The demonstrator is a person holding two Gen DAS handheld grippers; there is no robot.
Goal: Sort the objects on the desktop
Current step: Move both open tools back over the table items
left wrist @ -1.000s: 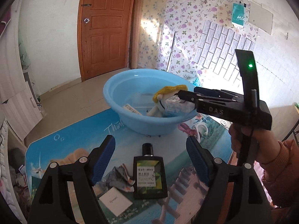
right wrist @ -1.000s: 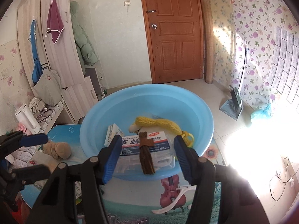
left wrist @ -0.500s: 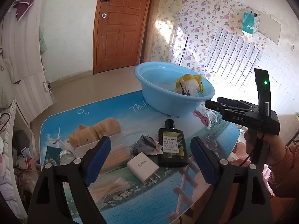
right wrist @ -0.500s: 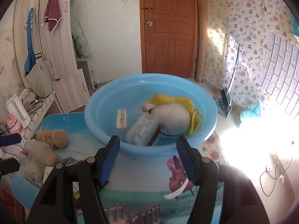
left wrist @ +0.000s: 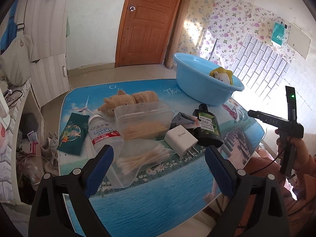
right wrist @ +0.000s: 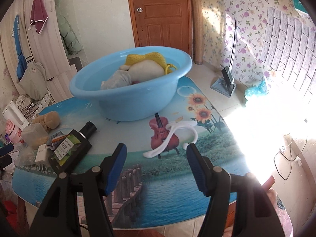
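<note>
Desk clutter waiting to be sorted into the blue basin, both grippers empty.

Nearest, the left gripper (left wrist: 158, 169) hangs wide open with nothing held above a bag of cotton swabs (left wrist: 142, 159); the right gripper (right wrist: 156, 165) is equally spread and empty, low over the table (right wrist: 167, 193) edge. Just beyond lie the white charger (left wrist: 180, 138), the dark bottle (right wrist: 71, 148), a clear box (left wrist: 143, 118) and a white hook (right wrist: 171, 136). The basin (right wrist: 126, 100) stands farthest, a soft toy (right wrist: 146, 69) already inside. Probably best: take one firm, separate item such as the charger, closing squarely across its flat sides.
</note>
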